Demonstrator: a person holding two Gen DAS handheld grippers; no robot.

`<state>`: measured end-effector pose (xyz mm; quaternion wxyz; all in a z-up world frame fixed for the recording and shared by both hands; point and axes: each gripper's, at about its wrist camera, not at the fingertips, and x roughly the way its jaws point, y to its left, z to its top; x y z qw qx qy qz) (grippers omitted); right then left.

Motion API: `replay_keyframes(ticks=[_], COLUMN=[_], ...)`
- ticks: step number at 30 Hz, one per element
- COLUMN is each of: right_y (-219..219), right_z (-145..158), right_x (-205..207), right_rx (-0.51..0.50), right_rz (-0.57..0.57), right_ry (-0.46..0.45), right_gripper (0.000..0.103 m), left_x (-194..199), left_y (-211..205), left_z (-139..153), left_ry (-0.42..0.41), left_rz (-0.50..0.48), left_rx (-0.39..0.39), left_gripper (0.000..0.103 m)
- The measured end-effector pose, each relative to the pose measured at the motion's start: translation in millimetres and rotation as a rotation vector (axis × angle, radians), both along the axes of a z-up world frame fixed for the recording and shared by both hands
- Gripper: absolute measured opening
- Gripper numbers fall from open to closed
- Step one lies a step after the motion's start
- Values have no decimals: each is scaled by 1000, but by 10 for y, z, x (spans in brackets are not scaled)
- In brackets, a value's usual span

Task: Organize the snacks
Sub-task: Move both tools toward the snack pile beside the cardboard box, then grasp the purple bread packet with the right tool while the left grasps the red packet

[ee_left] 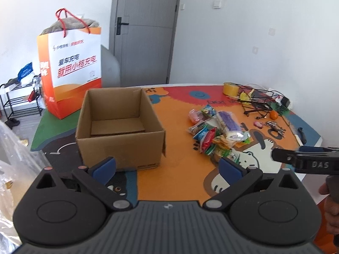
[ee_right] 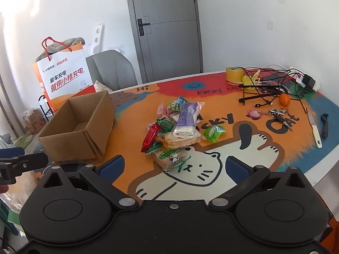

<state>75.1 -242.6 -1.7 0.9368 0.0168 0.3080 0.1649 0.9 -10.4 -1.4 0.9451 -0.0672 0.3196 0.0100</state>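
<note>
An open, empty cardboard box [ee_left: 118, 127] stands on the colourful table mat; it also shows in the right wrist view [ee_right: 78, 127]. A pile of wrapped snacks [ee_left: 216, 131] lies to its right, also seen in the right wrist view [ee_right: 178, 127], with a purple pack [ee_right: 187, 116] on top and a red pack [ee_right: 151, 136] at the left. My left gripper [ee_left: 167, 166] is open and empty, just in front of the box. My right gripper [ee_right: 173, 167] is open and empty, just short of the nearest snack pack [ee_right: 171, 157].
An orange and white paper bag [ee_left: 72, 72] stands behind the box. At the far right lie a tape roll [ee_right: 233, 74], tangled cables [ee_right: 267, 84], an orange [ee_right: 284, 100], keys [ee_right: 277, 114], a white-handled knife [ee_right: 314, 127] and a black tool [ee_right: 324, 124]. A grey chair [ee_right: 110, 69] stands behind the table.
</note>
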Motion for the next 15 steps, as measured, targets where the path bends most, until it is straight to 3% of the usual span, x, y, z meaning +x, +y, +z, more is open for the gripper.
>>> replay_keyframes(ticks=[9,15], right_y=[-43,-123], right_z=[-148,-226], right_x=[122,270], right_rx=[39,70], right_rz=[33,14], right_ry=[-17,-34], right_gripper=[103,103], left_x=[125,295], left_y=[-215,-331], left_z=[-94,-155], left_ry=[-83,-135], left_rz=[-47,-67], left_rx=[7,-33], left_gripper=[102,98])
